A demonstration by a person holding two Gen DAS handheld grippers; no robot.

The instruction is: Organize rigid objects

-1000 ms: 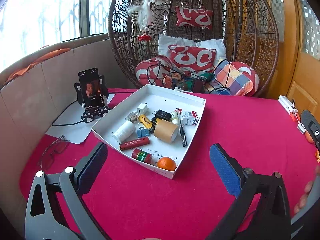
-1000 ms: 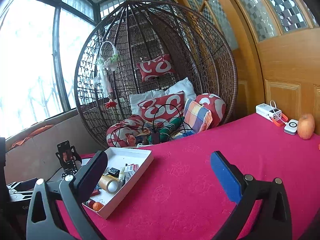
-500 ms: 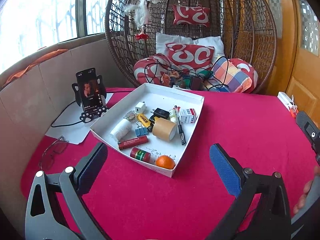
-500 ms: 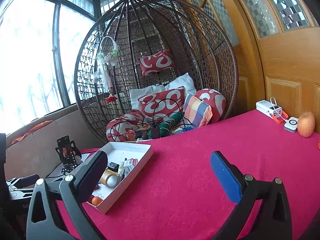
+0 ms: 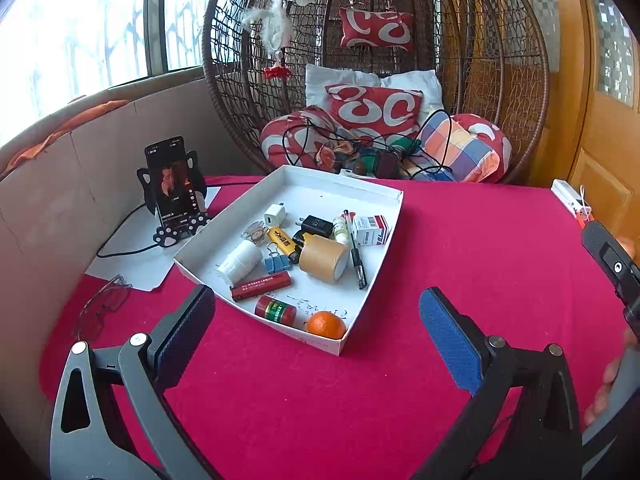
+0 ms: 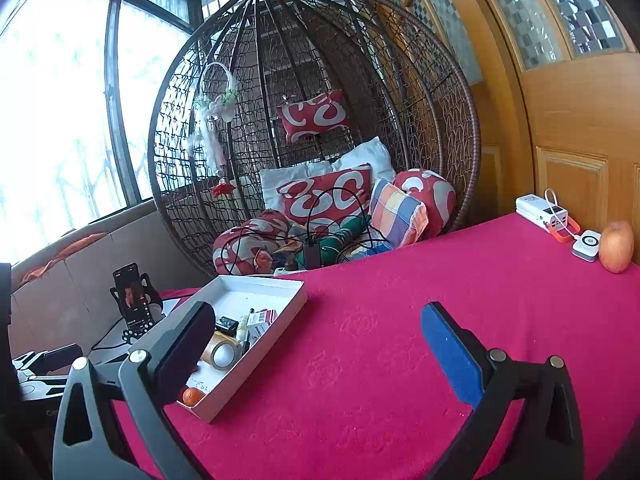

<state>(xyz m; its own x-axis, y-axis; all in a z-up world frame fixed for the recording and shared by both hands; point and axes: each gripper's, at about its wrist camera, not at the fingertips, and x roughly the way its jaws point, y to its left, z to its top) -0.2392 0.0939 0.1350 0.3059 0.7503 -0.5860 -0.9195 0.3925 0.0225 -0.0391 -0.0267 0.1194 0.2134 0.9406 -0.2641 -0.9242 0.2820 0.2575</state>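
trays: one white tray (image 5: 394, 216) on my desk (image 5: 460, 240)
oranges: one (image 5: 326, 324), near corner of the tray
tape rolls: one brown (image 5: 323, 257)
pens: one black (image 5: 355, 250)
binder clips: one blue (image 5: 277, 261)
chargers: two, a white one (image 5: 274, 214) and a black one (image 5: 317, 225)
lighters: one yellow (image 5: 281, 239)
small boxes: one red and white (image 5: 371, 230)
red tubes: one (image 5: 261, 285)
red cans: one (image 5: 275, 310)
phones: one (image 5: 171, 185) on a stand
apples: one (image 6: 616, 246)
power banks: one white (image 6: 541, 209)
glasses: one pair (image 5: 105, 306)
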